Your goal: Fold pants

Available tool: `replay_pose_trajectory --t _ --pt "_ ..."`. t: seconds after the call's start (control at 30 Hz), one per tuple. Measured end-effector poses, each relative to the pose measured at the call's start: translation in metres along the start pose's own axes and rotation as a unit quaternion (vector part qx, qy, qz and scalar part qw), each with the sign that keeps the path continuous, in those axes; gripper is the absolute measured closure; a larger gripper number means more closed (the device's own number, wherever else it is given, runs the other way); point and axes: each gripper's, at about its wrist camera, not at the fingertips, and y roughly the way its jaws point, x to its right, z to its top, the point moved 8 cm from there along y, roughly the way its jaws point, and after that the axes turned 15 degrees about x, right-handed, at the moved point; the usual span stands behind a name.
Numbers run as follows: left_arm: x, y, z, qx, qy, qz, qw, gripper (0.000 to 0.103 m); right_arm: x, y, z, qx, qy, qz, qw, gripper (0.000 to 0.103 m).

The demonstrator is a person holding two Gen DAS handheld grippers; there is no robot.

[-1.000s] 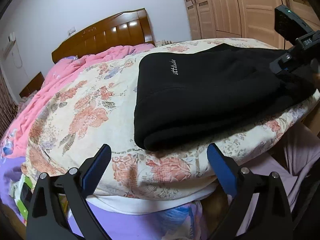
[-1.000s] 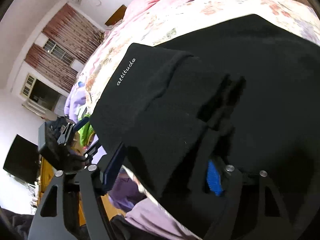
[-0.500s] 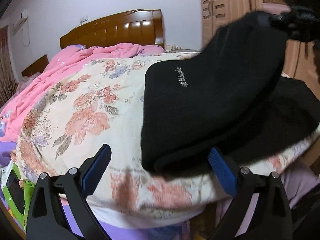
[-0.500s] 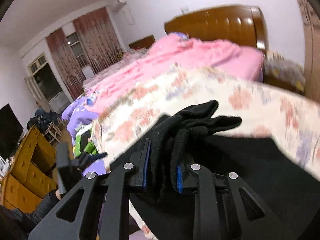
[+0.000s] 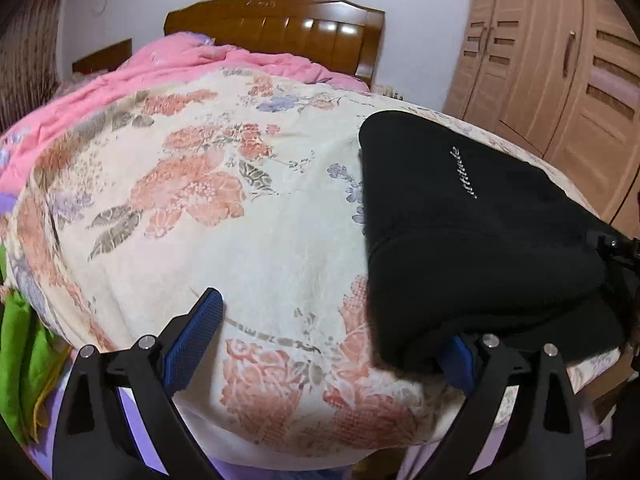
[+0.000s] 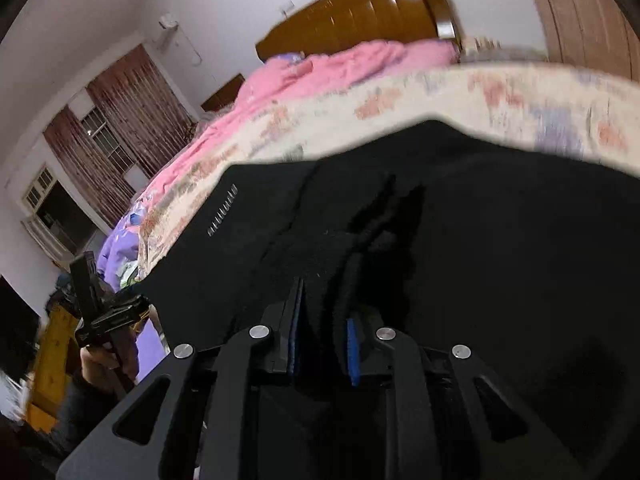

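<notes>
**Right claw pinches a thick black bunch; left claw waits spread at the bed's edge**

The right gripper [image 6: 322, 340] has just been closing, and its blue pads now press on a bunched wad of the black pants [image 6: 480, 260], which rises between them toward twelve o'clock. The rest of the cloth spreads from nine round to three. At eight o'clock in that view a person's hand [image 6: 94, 364] carries the other tool.

The left gripper [image 5: 332, 340] stands spread wide and holds nothing. Its five-o'clock finger sits at, and partly under, the near edge of the pants [image 5: 460, 240], though contact cannot be made out. Its seven-o'clock finger is over the bare floral quilt [image 5: 200, 200]. The pants lie folded in layers at about three o'clock, white lettering on top, near the bed's corner.

The fabric looks thick, soft and fleecy: probably light but bulky, limp, apt to sag and slide layer over layer. A hold on the folded edge or a corner, taking all layers at once, looks safest.

Count: one pair of pants, two grippers, one floral quilt, one pink blanket [image 5: 120, 80], one wooden headboard [image 5: 280, 20].
</notes>
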Motion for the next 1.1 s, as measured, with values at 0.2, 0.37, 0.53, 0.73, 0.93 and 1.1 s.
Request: replay_pose_trajectory --t 0.2,0.37,0.53,0.73,0.93,1.1 --pt "0.000 -0.001 0.000 0.001 0.014 0.013 0.9998 0.006 -0.003 -0.001 -0.003 -0.012 -0.001 -0.014 1.000 0.084" --pt "-0.001 -0.001 0.000 0.002 0.010 0.015 0.9998 0.005 0.002 0.006 -0.015 -0.026 0.032 -0.013 0.999 0.084" --pt "-0.003 -0.003 -0.001 -0.010 -0.008 0.012 0.9998 0.005 0.005 0.004 -0.014 -0.044 0.022 -0.034 0.998 0.071" --pt "0.043 -0.071 0.030 0.030 0.170 0.027 0.9845 0.006 0.002 -0.041 0.012 0.020 -0.016 -0.064 0.998 0.061" --pt "0.120 -0.069 0.102 0.101 0.145 -0.069 0.9819 0.002 -0.044 -0.013 0.007 0.003 -0.087 -0.034 0.996 0.061" --pt "0.155 0.046 0.077 -0.022 0.138 -0.078 0.9871 0.002 -0.051 0.011 -0.033 -0.060 -0.106 -0.033 0.992 0.059"
